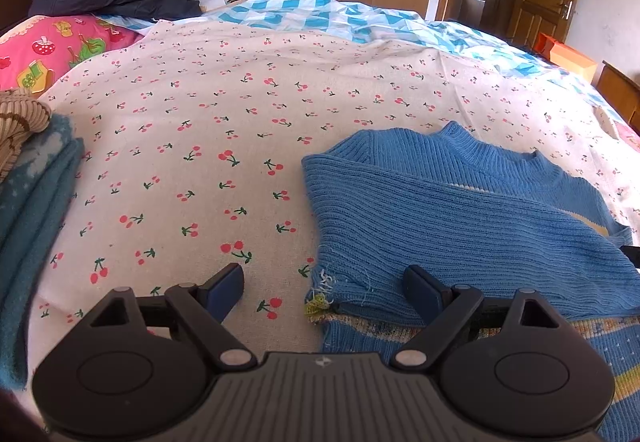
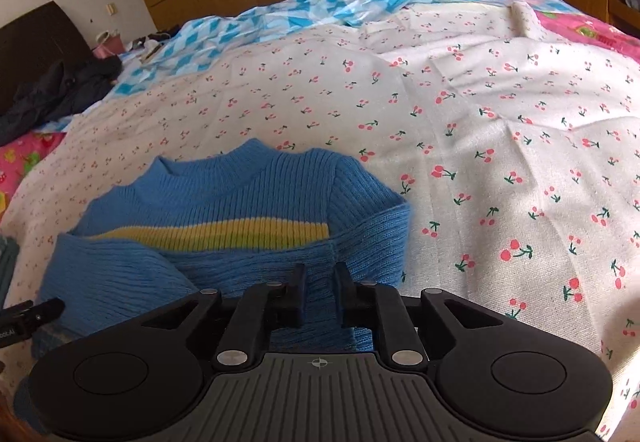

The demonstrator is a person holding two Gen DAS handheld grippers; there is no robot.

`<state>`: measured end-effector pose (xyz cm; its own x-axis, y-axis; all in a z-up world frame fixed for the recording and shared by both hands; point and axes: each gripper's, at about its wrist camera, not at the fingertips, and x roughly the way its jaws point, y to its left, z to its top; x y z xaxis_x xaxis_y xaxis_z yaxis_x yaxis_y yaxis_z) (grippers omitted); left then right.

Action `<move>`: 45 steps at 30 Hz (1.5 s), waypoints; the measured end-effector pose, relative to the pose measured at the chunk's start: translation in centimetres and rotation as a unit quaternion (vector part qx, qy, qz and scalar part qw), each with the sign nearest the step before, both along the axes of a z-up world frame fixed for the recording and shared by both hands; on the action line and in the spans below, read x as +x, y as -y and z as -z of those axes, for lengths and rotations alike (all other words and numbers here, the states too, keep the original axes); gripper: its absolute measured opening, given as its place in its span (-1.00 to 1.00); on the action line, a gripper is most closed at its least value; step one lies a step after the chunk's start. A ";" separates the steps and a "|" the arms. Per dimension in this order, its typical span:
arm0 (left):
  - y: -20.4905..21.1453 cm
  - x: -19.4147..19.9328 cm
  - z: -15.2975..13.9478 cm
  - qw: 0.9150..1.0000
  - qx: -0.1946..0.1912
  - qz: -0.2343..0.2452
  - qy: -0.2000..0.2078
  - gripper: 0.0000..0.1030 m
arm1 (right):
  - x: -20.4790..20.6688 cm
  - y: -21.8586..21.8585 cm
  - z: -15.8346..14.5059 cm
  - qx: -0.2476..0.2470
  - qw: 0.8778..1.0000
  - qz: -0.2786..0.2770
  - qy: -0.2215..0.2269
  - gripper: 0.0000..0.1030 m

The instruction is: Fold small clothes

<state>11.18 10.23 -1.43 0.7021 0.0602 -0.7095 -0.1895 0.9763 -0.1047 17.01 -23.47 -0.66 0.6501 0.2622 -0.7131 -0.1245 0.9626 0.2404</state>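
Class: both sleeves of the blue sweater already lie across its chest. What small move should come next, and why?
Probably close the open left hand-held gripper on the frayed hem corner of the blue sweater, which lies between its jaws. The right hand-held gripper looks already shut on knit near the hem, so both could then lift the bottom toward the collar.

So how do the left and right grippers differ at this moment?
The left gripper has its jaws wide open, with nothing between them; the right gripper has its jaws nearly shut on a fold of the blue ribbed knit sweater. The left sits at the sweater's frayed edge, half over the cherry-print sheet; the right sits fully over the sweater. Both are black and angle downward.
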 end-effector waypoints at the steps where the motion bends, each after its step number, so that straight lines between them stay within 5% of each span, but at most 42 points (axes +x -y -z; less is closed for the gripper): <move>1: 0.0 0.0 0.0 1.000 0.001 0.000 0.000 0.79 | 0.1 0.3 -0.1 0.014 1.000 0.003 -0.001 -0.97; 4: 0.0 0.0 0.0 1.000 0.001 0.000 0.000 0.79 | 0.7 1.3 -0.4 0.050 0.998 0.026 -0.004 -0.99; 13: 0.1 0.1 0.0 1.000 0.004 0.001 0.001 0.79 | 1.3 2.5 -0.6 0.054 0.997 0.060 0.010 -0.99; 22: 0.4 0.2 0.3 1.000 0.022 0.003 -0.004 0.87 | 2.9 1.7 1.6 -0.009 0.997 0.077 -0.007 -1.00; 28: 0.2 0.0 0.0 1.000 0.014 0.000 0.002 0.87 | 0.5 1.3 -1.5 -0.042 0.995 0.081 0.047 -0.83; 31: 0.0 -0.2 -0.4 1.000 0.009 -0.005 0.013 0.86 | -1.1 -0.1 -2.6 -0.021 0.997 0.033 0.070 -0.83; 37: 0.2 -0.8 -1.0 0.999 0.017 -0.002 0.040 0.86 | -1.3 -3.4 -0.4 -0.001 0.999 -0.036 0.038 -0.83; 40: 0.4 -0.2 -0.5 0.999 0.030 0.000 0.021 0.86 | -0.3 -3.3 1.3 -0.020 0.999 -0.020 0.015 -0.95; 45: -0.1 0.5 0.4 1.000 0.017 -0.010 -0.004 0.91 | 0.8 -1.2 1.8 0.023 1.000 0.018 -0.004 -1.00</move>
<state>11.64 10.37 -1.84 0.6952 0.0980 -0.7121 -0.2089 0.9755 -0.0697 17.79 -22.24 -2.42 0.6539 0.2714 -0.7062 -0.0889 0.9545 0.2846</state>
